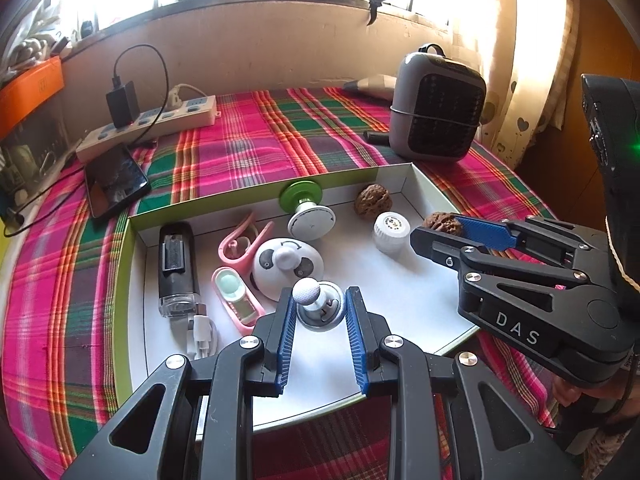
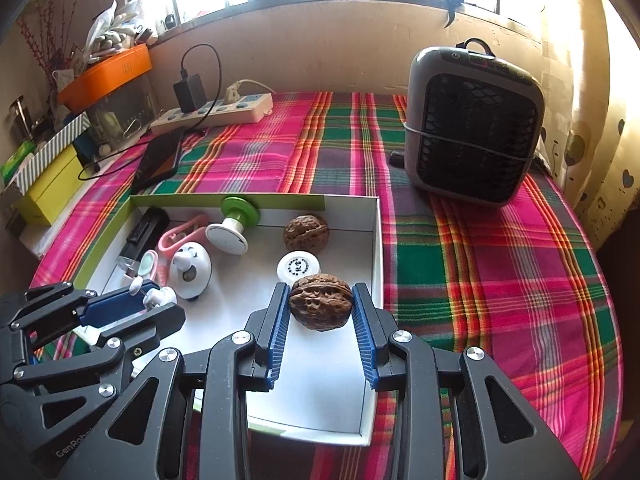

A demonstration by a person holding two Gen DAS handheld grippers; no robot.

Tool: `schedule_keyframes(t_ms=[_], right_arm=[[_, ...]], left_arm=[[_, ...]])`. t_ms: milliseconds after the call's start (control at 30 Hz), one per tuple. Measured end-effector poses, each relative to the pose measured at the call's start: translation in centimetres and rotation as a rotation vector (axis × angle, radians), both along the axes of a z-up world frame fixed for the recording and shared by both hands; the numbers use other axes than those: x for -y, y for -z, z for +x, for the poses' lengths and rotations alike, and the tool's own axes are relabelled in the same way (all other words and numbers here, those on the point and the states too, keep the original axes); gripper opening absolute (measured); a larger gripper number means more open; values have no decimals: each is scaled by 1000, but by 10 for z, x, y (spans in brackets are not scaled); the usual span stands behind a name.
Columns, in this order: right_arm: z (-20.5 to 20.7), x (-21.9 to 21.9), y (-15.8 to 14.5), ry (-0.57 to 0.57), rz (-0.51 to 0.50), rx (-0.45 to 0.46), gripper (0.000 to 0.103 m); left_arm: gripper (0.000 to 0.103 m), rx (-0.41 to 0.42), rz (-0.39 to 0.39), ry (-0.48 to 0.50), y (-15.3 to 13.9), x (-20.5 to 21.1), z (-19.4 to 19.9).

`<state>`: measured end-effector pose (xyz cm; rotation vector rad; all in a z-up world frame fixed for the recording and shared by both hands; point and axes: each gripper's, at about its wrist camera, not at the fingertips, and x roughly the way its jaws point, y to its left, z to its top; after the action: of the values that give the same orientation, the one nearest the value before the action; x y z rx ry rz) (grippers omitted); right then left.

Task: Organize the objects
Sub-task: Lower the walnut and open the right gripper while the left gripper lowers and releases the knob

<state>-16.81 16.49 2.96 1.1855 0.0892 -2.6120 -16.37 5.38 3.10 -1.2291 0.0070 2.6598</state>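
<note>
Hovering low over the white tray [image 1: 424, 184], both grippers are busy. Far to the left of the left gripper [image 1: 321, 307] lies a black rectangular device [image 1: 176, 264], then a pink clip [image 1: 240, 240] and a pink-cased gadget [image 1: 236, 296], then the panda-faced dome [image 1: 286, 264] just ahead of its fingertips. The left gripper's jaws stand partly apart, flanking a small white-knobbed piece [image 1: 316, 304]; whether the pads [image 1: 288, 320] actually touch it, I cannot tell. Ahead sits a green-capped spool [image 1: 306, 208]. Further right, beyond the right gripper [image 2: 321, 303], rests a loose walnut [image 2: 306, 232] near the far wall, and a white round cap [image 2: 299, 267] lies directly in front of its fingers. The right gripper is closed onto a second walnut [image 2: 320, 302], pads pressed against both sides, held at the tray's right edge. Off to its right stands a grey fan heater [image 2: 474, 128] on the plaid cloth [image 2: 500, 280].
</note>
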Motion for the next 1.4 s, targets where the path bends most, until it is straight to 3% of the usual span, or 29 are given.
schedule_keyframes(t_ms=[1400], right_arm=[[-5,16,14,-43,31,2,33]], left_arm=[[23,35,-16,-5,16,1,-10]])
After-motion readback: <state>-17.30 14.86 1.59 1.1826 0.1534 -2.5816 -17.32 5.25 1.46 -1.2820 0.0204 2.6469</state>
